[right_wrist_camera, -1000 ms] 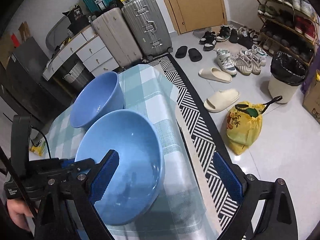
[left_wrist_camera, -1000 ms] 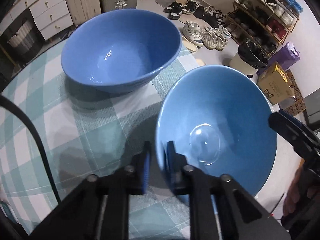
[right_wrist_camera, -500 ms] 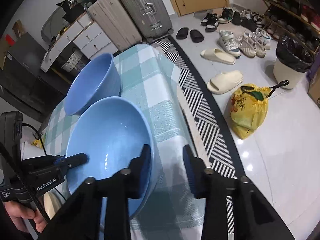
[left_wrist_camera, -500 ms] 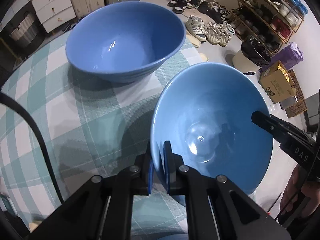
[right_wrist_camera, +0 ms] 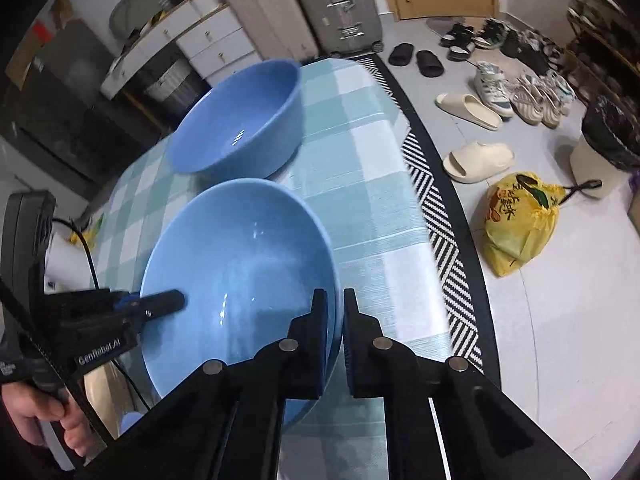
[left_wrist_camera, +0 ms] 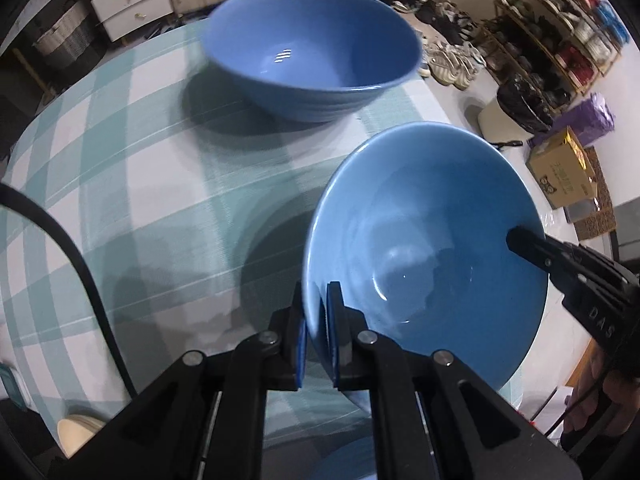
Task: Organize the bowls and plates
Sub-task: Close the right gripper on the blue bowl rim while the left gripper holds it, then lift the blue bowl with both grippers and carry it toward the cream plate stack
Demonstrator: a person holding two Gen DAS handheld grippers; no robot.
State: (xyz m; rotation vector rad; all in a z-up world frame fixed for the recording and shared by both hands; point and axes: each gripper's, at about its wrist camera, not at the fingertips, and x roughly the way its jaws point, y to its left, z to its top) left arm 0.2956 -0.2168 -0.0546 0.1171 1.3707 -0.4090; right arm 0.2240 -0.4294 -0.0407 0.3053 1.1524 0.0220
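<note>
A light blue bowl (left_wrist_camera: 424, 248) is held above the checked tablecloth (left_wrist_camera: 120, 168), gripped on opposite rims. My left gripper (left_wrist_camera: 318, 316) is shut on its near rim. My right gripper (right_wrist_camera: 334, 312) is shut on the other rim; it also shows in the left wrist view (left_wrist_camera: 520, 240). The same bowl shows in the right wrist view (right_wrist_camera: 240, 272), with the left gripper (right_wrist_camera: 168, 302) at its left rim. A larger, darker blue bowl (left_wrist_camera: 312, 48) stands on the cloth beyond it, also in the right wrist view (right_wrist_camera: 240, 120).
The table edge (right_wrist_camera: 412, 200) drops to a striped rug (right_wrist_camera: 444, 216) and floor with slippers, shoes, a yellow bag (right_wrist_camera: 520, 220) and a bin. A black cable (left_wrist_camera: 72, 240) crosses the cloth at left. Drawers and suitcases stand behind.
My right gripper closed from wide open onto the light blue bowl's rim. The bowl, held by both grippers, has lifted and moved nearer the darker bowl.
</note>
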